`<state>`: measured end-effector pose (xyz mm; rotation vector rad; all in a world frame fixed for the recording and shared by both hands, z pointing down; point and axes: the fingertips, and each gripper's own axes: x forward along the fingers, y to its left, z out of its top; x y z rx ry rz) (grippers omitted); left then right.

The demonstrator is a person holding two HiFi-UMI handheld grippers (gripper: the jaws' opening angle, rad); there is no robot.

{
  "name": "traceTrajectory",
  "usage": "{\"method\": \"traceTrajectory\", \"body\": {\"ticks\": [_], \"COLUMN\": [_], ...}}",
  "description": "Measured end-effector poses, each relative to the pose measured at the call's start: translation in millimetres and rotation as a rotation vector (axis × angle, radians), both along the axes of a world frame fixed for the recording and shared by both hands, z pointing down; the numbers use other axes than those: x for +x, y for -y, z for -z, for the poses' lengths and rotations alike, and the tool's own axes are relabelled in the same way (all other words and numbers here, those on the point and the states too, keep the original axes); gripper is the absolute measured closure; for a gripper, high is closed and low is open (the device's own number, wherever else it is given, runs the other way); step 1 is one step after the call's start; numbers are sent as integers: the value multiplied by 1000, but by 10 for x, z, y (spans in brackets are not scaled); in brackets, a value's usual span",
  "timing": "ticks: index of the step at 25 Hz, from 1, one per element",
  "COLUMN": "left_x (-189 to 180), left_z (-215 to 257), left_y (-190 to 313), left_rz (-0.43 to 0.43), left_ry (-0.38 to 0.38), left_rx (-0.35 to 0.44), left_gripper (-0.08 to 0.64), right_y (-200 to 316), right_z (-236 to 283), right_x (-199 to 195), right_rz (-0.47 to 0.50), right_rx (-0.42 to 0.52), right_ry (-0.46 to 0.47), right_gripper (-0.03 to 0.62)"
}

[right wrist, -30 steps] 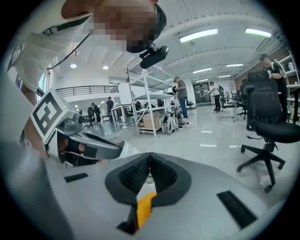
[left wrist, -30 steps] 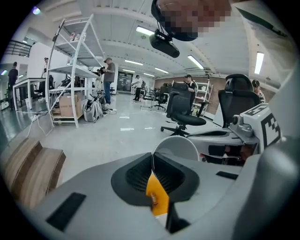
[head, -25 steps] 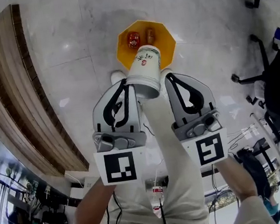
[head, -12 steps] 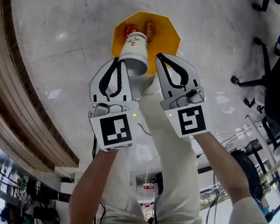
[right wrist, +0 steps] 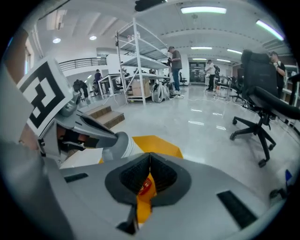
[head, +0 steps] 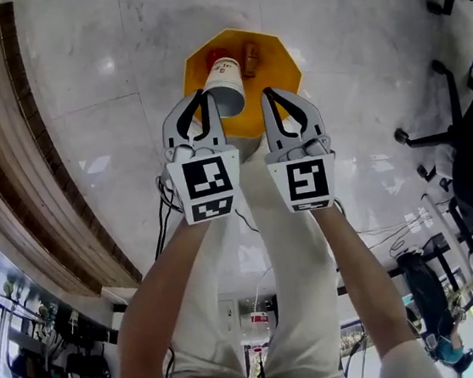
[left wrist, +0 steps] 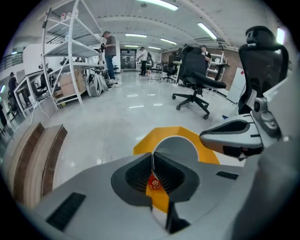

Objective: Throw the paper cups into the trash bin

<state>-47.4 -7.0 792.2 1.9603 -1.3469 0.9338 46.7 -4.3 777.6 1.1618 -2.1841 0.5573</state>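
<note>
The left gripper [left wrist: 152,161] is clamped on the thin wall of a white paper cup [head: 223,83], pads pressed together at its rim, the cup tilted with its wider end towards the gripper. Just beside it, the right gripper [right wrist: 149,161] has its jaws closed on nothing (only yellow shows through the slit below them). Both are held out on bare forearms over a yellow eight-sided trash bin [head: 276,55] standing on the pale glossy floor [head: 357,58]. The cup hangs above the bin's opening, where a red scrap [left wrist: 154,183] lies. A wooden bench [head: 36,157] runs along the left. Farther off stand a black office chair [left wrist: 197,75] and white shelving [left wrist: 70,47].
</note>
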Motion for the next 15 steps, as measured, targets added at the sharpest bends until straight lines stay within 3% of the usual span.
{"method": "traceTrajectory", "body": {"ticks": [6,11,15], "left_x": [57,99,150], "left_z": [-366,-439,-293], "left_y": [-103,-101,-100], "left_rz": [-25,-12,-12], "left_ry": [90,52,29], "left_rx": [-126,-168,-153], "left_gripper": [531,466,454], "right_y": [-27,-95,-73], "right_z": [-276,-384,-275], "right_x": [120,45,22], "right_rz": [-57,-49,-44], "right_rx": [-71,-119,-112], "right_ry": [-1,11,19], "right_gripper": [589,563,546]}}
